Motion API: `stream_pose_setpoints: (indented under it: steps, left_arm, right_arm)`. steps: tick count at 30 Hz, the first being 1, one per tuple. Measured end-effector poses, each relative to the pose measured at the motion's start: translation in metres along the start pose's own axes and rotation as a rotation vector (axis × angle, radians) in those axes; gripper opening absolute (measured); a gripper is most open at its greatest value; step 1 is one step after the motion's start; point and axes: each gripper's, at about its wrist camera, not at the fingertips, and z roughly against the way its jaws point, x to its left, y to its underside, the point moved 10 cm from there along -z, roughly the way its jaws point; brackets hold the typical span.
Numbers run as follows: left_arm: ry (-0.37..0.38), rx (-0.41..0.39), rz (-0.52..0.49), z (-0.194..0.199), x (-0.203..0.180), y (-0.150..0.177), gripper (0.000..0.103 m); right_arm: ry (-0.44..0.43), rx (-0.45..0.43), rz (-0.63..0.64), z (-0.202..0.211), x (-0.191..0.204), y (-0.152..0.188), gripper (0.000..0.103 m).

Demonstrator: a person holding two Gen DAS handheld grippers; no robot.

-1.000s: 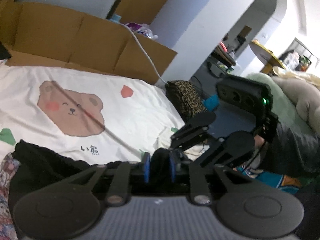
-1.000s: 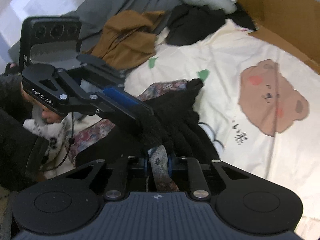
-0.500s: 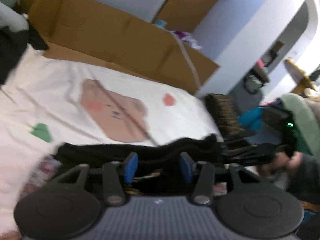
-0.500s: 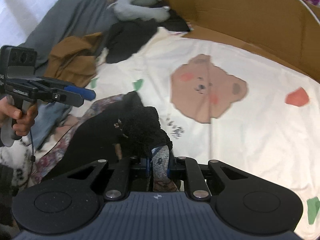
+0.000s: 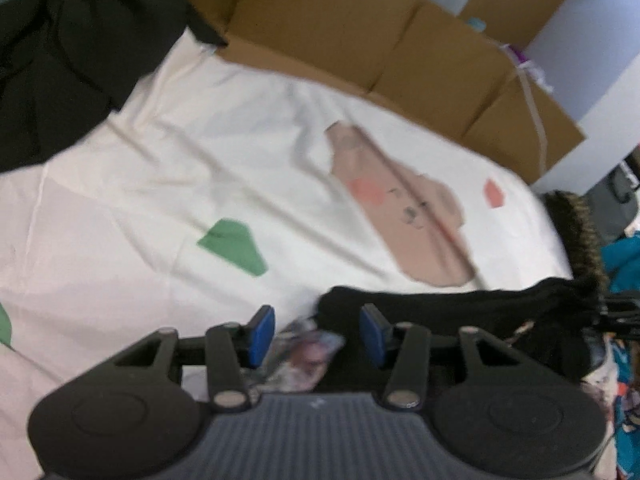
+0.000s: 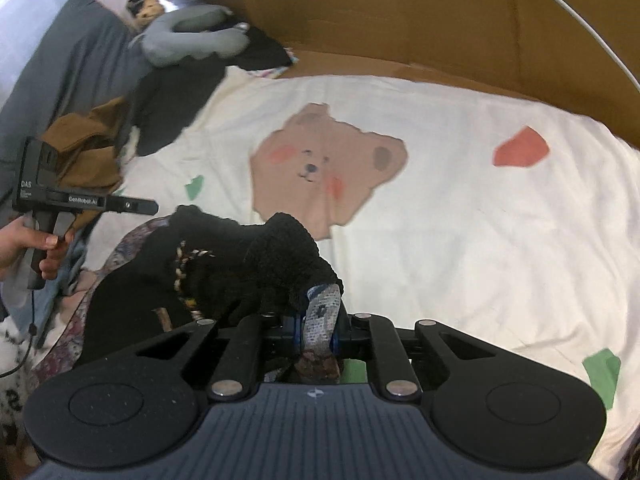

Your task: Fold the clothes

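A black knit garment (image 6: 248, 264) with a patterned lining lies bunched on the bear-print sheet (image 6: 460, 220). My right gripper (image 6: 318, 326) is shut on a grey patterned edge of it, and the black knit drapes off to the left. In the left wrist view my left gripper (image 5: 316, 332) stands open, its blue pads (image 5: 260, 334) well apart and pressing on nothing. A scrap of the patterned lining (image 5: 308, 354) lies under the gap, and the black garment (image 5: 460, 308) stretches away to the right. A hand (image 6: 24, 240) holds the left gripper (image 6: 136, 207) left of the garment.
Cardboard panels (image 6: 400, 20) wall the far side of the bed. A black clothes pile (image 5: 52, 60) and a brown garment (image 6: 88, 140) lie at the left, with a grey plush toy (image 6: 192, 38) and a grey blanket (image 6: 68, 52) behind. Colourful clothes (image 5: 624, 256) sit at the right.
My left gripper has let go of the black garment, opened its jaws and swung left and down. The right gripper has kept its hold and moved out over the sheet.
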Motion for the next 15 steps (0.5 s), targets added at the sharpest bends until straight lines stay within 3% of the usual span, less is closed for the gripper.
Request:
stream_pose_setpoints:
  steps: [4, 8, 12, 15]
  left_arm:
    - [-0.011, 0.058, -0.032, -0.019, -0.001, 0.012, 0.058]
    - [-0.049, 0.071, -0.131, -0.033, -0.007, 0.019, 0.067]
    - [-0.019, 0.055, -0.108, -0.036, -0.011, 0.015, 0.066]
    - [0.031, 0.055, -0.086, -0.035, -0.016, 0.012, 0.059]
  right_arm:
    - [0.026, 0.001, -0.046, -0.004, -0.013, 0.004, 0.012]
    - [0.05, 0.011, -0.08, -0.008, -0.025, 0.009, 0.012]
    - [0.08, 0.027, -0.097, -0.012, -0.037, 0.017, 0.012]
    - [0.099, 0.033, -0.133, -0.014, -0.048, 0.024, 0.012]
